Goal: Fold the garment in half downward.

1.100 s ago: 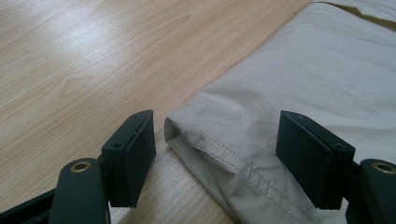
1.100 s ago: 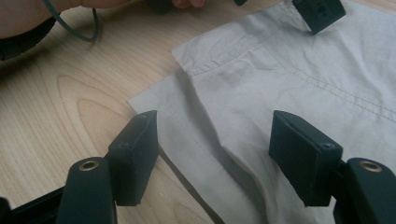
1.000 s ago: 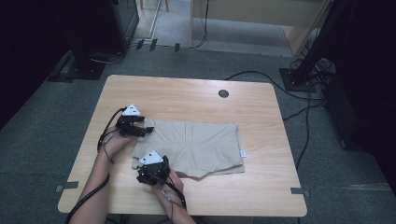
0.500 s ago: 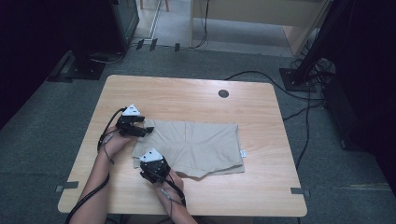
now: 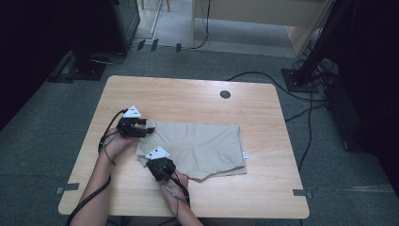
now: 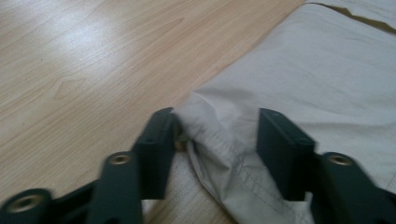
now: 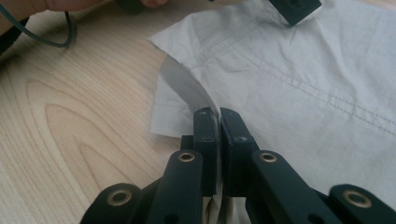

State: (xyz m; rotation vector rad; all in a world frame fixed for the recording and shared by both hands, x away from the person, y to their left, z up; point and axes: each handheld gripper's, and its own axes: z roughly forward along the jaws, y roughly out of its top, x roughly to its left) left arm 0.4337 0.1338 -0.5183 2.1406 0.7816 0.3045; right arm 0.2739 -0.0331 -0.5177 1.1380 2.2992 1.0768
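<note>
a beige garment (image 5: 197, 148), seemingly a pair of shorts, is seen lying flat near the middle of the wooden table (image 5: 188, 96), its small white tag on the side away from the person. against the picture of a second ago, the garment itself has not shifted; the right gripper (image 5: 157, 165) has been drawn slightly along the garment's near left edge, and the left gripper (image 5: 147, 130) has stayed at the garment's far left corner.

in the right gripper view, the right gripper (image 7: 218, 122) is found clamped together on a raised fold of the garment (image 7: 299, 70), cloth being pinched between the jaws. in the left gripper view, the left gripper (image 6: 215, 133) is held with its jaws apart, a puckered corner of the garment (image 6: 303, 79) sitting between them but not yet gripped.

it is judged that one corner has been secured and the other is about to be taken; once both are held, the left edge could be lifted and folded over the garment.
</note>
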